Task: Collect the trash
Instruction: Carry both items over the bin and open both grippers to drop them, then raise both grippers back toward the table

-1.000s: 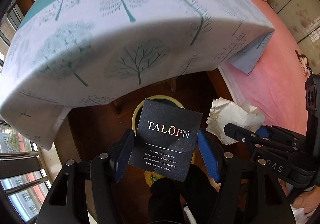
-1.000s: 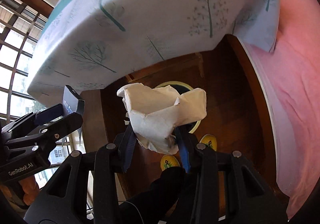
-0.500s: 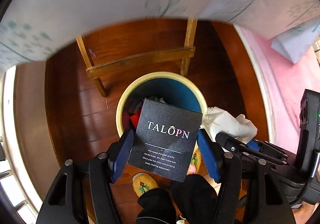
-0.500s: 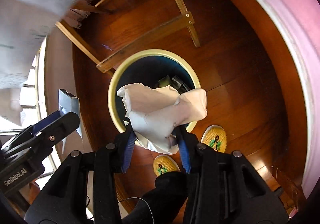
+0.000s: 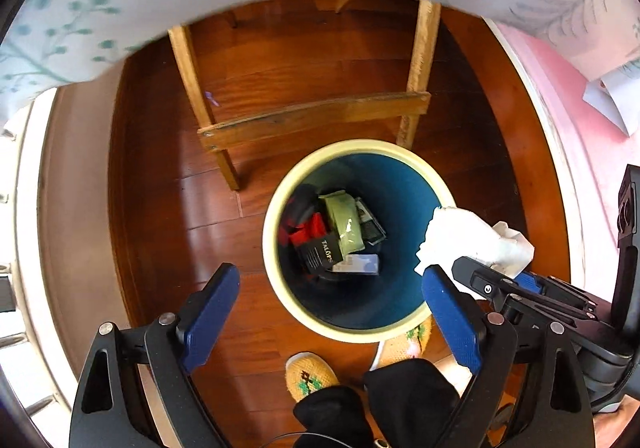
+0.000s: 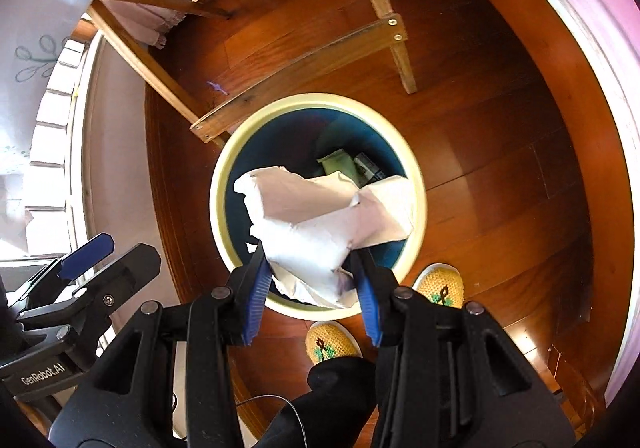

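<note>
The crumpled white sheet of paper (image 6: 320,232) sits pinched between the blue pads of my right gripper (image 6: 312,288), held above the round bin with the cream rim and dark blue inside (image 6: 416,184). In my right wrist view the wad covers most of the bin's mouth, its long axis running across the picture from left to right, with one folded lobe reaching toward the bin's right rim. My left wrist view shows the same wad (image 5: 476,244) from the side, hanging over the bin's right edge (image 5: 280,204).

That left view alone looks straight down into the bin: the flat black card with pale lettering (image 5: 322,258) lies on the trash at the bottom, tilted, its lettered face up, beside a pale green packet (image 5: 346,226) and something red (image 5: 308,232). The right view catches only a corner of the green packet behind the paper.

My left gripper (image 5: 332,312) stands with its fingers spread wide and nothing between them, over the bin's near rim. The bin stands on a reddish wooden floor (image 5: 160,208), just in front of a light wooden table frame (image 5: 312,120). My yellow knitted slippers (image 6: 438,284) are beside the bin.
</note>
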A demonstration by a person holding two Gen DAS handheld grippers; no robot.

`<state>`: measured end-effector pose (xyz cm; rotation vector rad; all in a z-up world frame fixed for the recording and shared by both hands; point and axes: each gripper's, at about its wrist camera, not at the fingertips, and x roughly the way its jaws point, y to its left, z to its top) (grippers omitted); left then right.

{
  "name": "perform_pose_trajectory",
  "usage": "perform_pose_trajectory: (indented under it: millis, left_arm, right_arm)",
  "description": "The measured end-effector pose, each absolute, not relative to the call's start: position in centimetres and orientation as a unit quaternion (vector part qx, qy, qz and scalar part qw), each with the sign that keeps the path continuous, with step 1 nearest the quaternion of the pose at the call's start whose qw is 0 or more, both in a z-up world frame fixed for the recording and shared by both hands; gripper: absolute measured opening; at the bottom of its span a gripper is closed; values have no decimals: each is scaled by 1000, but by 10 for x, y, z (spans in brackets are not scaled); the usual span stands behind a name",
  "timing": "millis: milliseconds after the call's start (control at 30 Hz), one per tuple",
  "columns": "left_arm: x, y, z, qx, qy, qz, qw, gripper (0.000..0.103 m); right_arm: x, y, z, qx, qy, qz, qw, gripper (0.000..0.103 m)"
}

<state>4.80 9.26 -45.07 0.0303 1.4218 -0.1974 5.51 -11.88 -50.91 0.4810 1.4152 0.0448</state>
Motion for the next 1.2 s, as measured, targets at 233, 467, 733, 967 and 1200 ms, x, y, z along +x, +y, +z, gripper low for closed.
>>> perform_pose_trajectory:
  millis: [233, 467, 733, 967, 1200]
  left_arm:
    - [51, 117, -425, 9, 643, -59, 763, 93]
    - [52, 134, -374, -2, 635, -37, 771, 93]
    - [49, 142, -259, -23, 603, -46, 796, 93]
    - [41, 137, -136, -11, 554, -69, 829, 93]
    - [32, 145, -33, -8, 507, -95, 857, 93]
  right_arm:
    - [68, -102, -493, 217, 653, 39, 725, 42]
    - [73, -91, -454, 210, 654, 40, 725, 60]
    - [62, -89, -359, 196, 643, 44, 739, 60]
    - [45, -86, -238, 175, 608, 56, 772, 60]
    - [31, -73, -122, 143, 545, 68, 823, 60]
